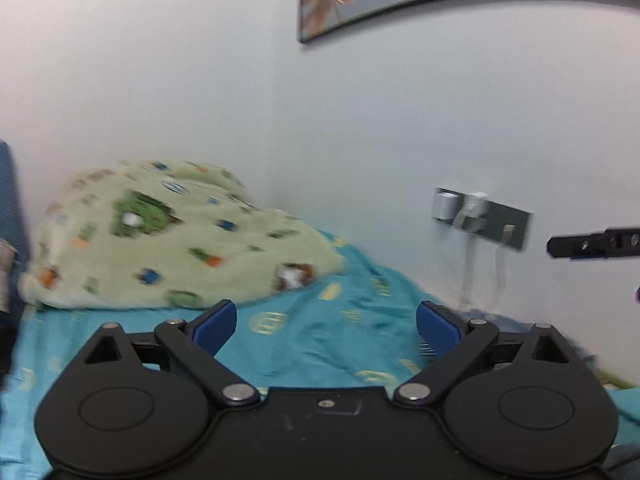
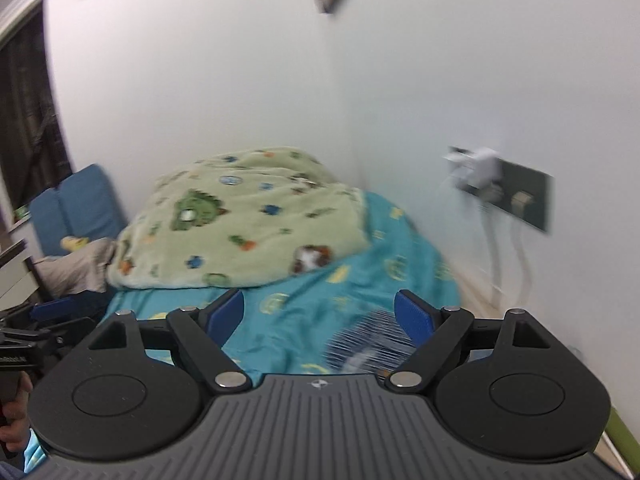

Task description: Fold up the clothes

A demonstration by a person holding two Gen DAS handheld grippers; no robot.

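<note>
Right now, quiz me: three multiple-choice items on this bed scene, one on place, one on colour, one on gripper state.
1. Where does the green patterned blanket lie?
A. heaped at the far end of the bed
B. on the floor
C. hung on the wall

2. What colour is the bed sheet?
A. red
B. turquoise
C. white

3. How does the left gripper stand?
A. shut on cloth
B. shut, empty
C. open, empty

Answers: 1 A, it is bunched near the wall corner; 2 B, turquoise with yellow motifs; 3 C, blue pads wide apart with only sheet behind.

Bed in teal patterned sheet (image 1: 312, 332), green fleece blanket (image 1: 172, 236) (bunched) on it
</note>
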